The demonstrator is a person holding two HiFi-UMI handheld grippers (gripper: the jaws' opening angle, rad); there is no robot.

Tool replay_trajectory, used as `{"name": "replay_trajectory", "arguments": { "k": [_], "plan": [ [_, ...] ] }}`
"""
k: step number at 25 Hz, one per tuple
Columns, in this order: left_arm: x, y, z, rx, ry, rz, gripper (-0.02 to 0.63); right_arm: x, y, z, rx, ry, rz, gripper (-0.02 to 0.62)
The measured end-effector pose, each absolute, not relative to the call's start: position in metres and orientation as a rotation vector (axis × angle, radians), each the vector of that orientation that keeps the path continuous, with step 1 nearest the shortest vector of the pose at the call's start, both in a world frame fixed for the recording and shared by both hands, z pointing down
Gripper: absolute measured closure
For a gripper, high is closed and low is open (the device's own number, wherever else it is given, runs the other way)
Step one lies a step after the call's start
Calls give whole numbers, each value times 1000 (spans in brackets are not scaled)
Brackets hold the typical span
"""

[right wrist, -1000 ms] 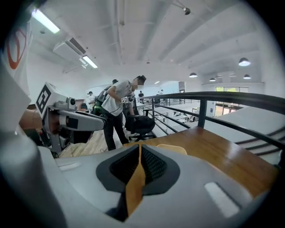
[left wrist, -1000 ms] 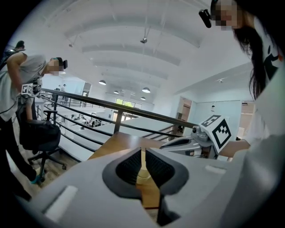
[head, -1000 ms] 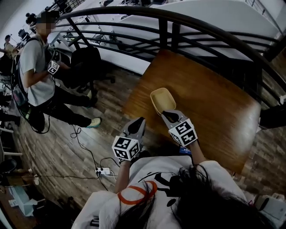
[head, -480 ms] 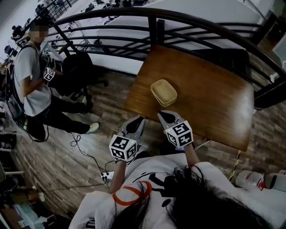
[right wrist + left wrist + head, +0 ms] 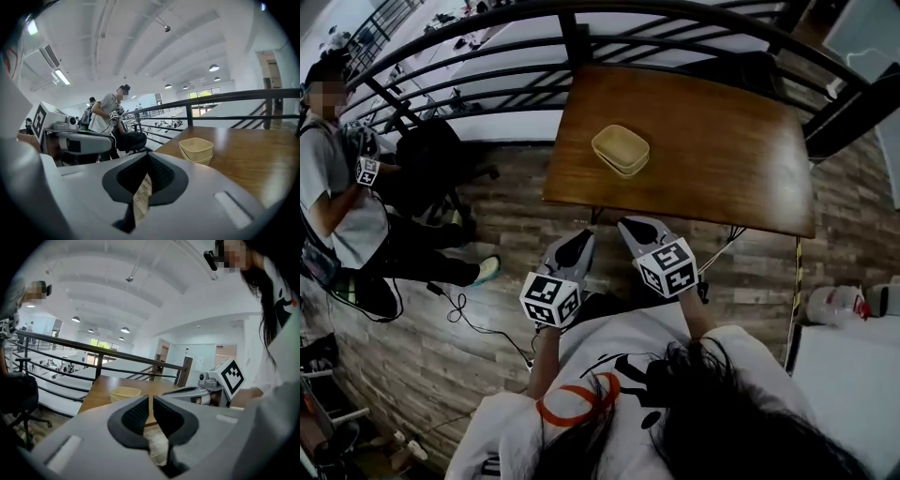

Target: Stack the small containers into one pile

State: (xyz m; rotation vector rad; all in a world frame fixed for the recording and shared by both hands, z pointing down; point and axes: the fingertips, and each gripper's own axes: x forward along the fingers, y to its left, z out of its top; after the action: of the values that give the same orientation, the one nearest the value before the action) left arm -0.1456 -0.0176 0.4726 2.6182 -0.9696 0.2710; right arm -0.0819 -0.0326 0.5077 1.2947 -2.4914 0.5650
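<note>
Sitting mouth-up on table (image 5: pixel 722 141), nested containers (image 5: pixel 621 150); long axis apparently diagonal.

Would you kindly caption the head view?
Nested containers on the wooden table; left hand-held gripper and right hand-held gripper hover empty nearby.

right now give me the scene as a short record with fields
pile: beige containers nested in one upright stack
location: wooden table, left part, close to the near edge
left gripper: shut, empty, short of the table's near edge
right gripper: shut, empty, short of the table's near edge
contact: neither gripper touches the pile
bystander: person standing at far left
</note>
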Motion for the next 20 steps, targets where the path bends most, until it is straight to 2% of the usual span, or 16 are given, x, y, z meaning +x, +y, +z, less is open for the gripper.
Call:
{"name": "replay_trajectory", "arguments": {
  "k": [20],
  "plan": [
    [-138, 14, 467, 2710, -783, 256, 603, -91, 16, 497, 1437, -2438, 547, 571]
  ]
}}
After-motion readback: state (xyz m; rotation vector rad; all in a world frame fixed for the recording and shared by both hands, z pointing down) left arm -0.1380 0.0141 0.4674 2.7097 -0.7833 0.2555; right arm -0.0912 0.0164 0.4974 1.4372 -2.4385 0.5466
